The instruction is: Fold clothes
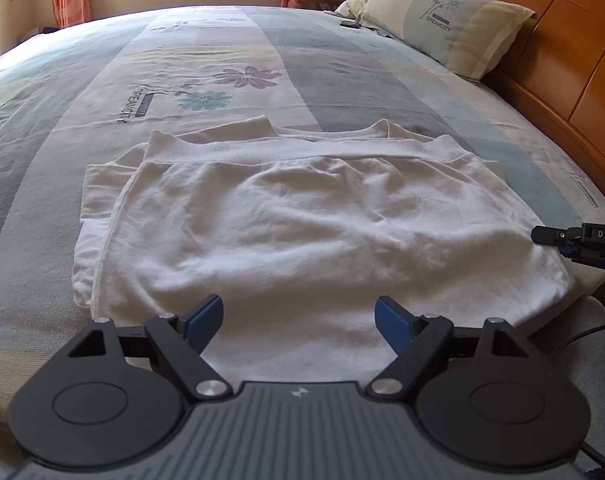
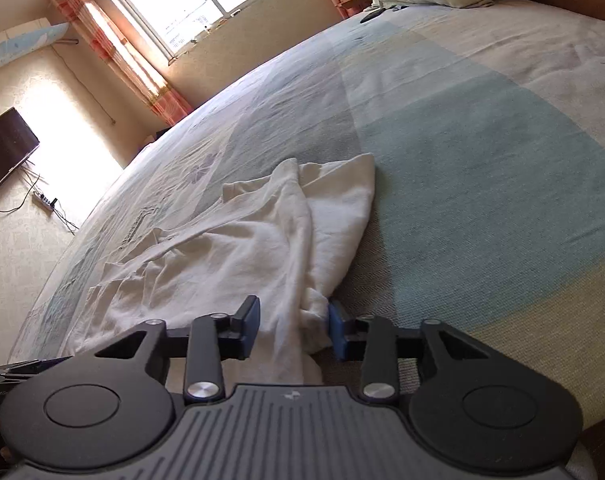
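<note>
While the white garment (image 1: pixel 302 220) lies on the bed (image 1: pixel 62 208) already doubled over, its ribbed hem band drawn up to just short of the neckline at the far side, the left hand-held gripper (image 1: pixel 298 320) hovers at the near folded edge. Its blue pads stand wide apart, with cloth below and ahead of them but nothing gripped. To the left of this gripper a sleeve layer juts out from under the top layer, not squared with it. To its right, at the garment's right corner, the right hand-held gripper (image 2: pixel 292 326) shows in its own view with the jaws brought in on a bunched ridge of the cloth; the right pad touches the fabric, and the left pad appears to meet it too, so a pinch on the corner is likely. Beyond lie a pillow (image 1: pixel 442 16) and a wooden headboard (image 1: pixel 562 76). Judged from the layers, one lengthwise fold is done; a crosswise fold and tidying of the left edge seem left.
</note>
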Available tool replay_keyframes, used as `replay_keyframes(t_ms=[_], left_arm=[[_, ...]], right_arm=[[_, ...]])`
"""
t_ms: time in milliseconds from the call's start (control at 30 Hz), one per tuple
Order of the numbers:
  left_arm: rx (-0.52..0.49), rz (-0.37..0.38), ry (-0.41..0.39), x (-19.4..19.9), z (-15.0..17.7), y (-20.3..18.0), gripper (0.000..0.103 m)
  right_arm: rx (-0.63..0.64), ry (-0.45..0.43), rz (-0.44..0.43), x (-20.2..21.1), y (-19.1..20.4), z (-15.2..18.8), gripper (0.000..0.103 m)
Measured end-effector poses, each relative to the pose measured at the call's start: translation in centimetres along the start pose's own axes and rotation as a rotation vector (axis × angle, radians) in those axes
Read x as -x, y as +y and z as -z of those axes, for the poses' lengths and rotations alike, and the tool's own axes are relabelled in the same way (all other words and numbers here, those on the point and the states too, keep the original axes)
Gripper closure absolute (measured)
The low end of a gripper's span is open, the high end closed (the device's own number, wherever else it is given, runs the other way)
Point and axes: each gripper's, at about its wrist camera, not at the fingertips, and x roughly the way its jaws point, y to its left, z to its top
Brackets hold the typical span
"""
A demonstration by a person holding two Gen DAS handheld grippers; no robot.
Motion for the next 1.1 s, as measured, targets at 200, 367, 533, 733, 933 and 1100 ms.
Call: replay_keyframes(t_ms=[200,367,533,733,933,1100], left_arm=[[-0.016,-0.003,-0.007,0.2,-0.3,-0.2,0.02],[-0.013,-0.007,-0.012,0.0,-0.7,-0.2,0.02],[0.015,0.014,-0.016,0.3,-0.7,0.2,0.02],[0.108,0.004,-0.088,0.6,-1.2,3.1,0.02],[0.256,-0.008,-0.125,-0.4,-0.4,6.9,0.02],[0.31,0.035,-0.206,1.7,-0.8,8.8,0.02]], right_arm=[[-0.042,-0.034,0.043,1.7,-0.5,-0.4,0.072],[0.065,-0.102,0.043,1.1,2.2,-2.5,0.072],[0.042,-0.024,0.105,-3.2,1.8,-3.4,0.074],[0.086,-0.067,0.135,-0.8,3.7,-1.4,0.066],[0.232,-0.067,0.071,0.4,7.9,-0.8,0.048],[0.246,-0.013,0.054,-1.1,9.8,0.2,0.047]])
